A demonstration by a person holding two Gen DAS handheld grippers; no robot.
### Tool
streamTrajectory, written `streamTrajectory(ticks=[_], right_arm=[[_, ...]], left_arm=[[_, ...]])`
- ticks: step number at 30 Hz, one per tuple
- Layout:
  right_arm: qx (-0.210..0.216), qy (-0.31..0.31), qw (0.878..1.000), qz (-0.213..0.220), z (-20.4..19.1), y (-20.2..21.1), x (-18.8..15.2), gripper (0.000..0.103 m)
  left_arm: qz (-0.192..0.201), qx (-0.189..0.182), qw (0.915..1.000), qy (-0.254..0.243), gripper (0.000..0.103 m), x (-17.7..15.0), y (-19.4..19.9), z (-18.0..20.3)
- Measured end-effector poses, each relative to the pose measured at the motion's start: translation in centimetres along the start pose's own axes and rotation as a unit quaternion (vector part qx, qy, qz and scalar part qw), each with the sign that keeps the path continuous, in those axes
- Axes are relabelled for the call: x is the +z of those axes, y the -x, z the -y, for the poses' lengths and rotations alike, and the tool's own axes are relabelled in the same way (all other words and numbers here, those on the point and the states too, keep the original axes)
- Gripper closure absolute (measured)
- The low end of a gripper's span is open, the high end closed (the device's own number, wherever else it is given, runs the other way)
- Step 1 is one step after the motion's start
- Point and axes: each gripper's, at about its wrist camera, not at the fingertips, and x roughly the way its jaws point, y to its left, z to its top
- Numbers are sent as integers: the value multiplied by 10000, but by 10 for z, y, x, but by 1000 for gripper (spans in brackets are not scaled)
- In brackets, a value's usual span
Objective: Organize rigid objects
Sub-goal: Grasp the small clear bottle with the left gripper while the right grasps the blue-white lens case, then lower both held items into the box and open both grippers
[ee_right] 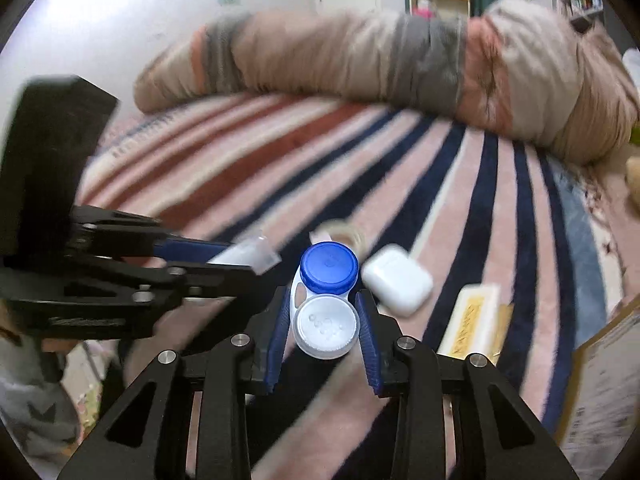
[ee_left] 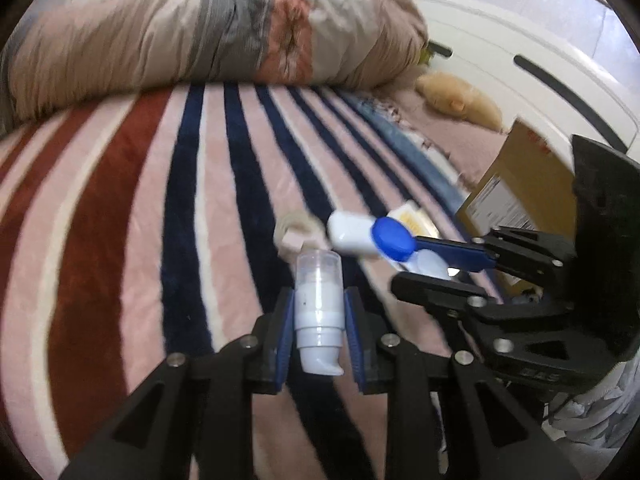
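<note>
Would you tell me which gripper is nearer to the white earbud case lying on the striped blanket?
Right. The right gripper, holding the contact lens case, sits just beside the white earbud case; the left gripper is farther away.

Motion blur softens the white earbud case (ee_right: 397,280) and the yellow-printed box (ee_right: 476,320), whose print is unreadable. A cardboard box (ee_right: 600,380) is cut off by the right edge. The pump bottle (ee_left: 319,312) hides part of a blurred pale object (ee_left: 296,232) behind it.

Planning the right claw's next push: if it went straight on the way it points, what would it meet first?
Judging by the right wrist view, the right claw, shut on the lens case, points toward the tape roll lying on the striped blanket. Probably that first; blur leaves depth unclear.
</note>
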Motion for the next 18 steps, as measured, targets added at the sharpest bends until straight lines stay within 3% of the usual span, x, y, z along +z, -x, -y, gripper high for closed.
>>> streamTrajectory(ticks=[6,10,14,18], right_arm=[[-250,-16,9966,785,-3,95,14,75],[-686,-356,9902,1162,27,164,3,74],[-1263,-850,9806,1238,71,214,-15,74],[-1791,-1202,9717,961,121,234,-38,74]], left_arm=[[491,-63,9983,-317,82,33,46,47],[781,-478,9926,-798,82,63,61,101],[790,-954,9857,-1144,82,88,56,153],[676,-1051,9810,-1483,82,106,42,202]])
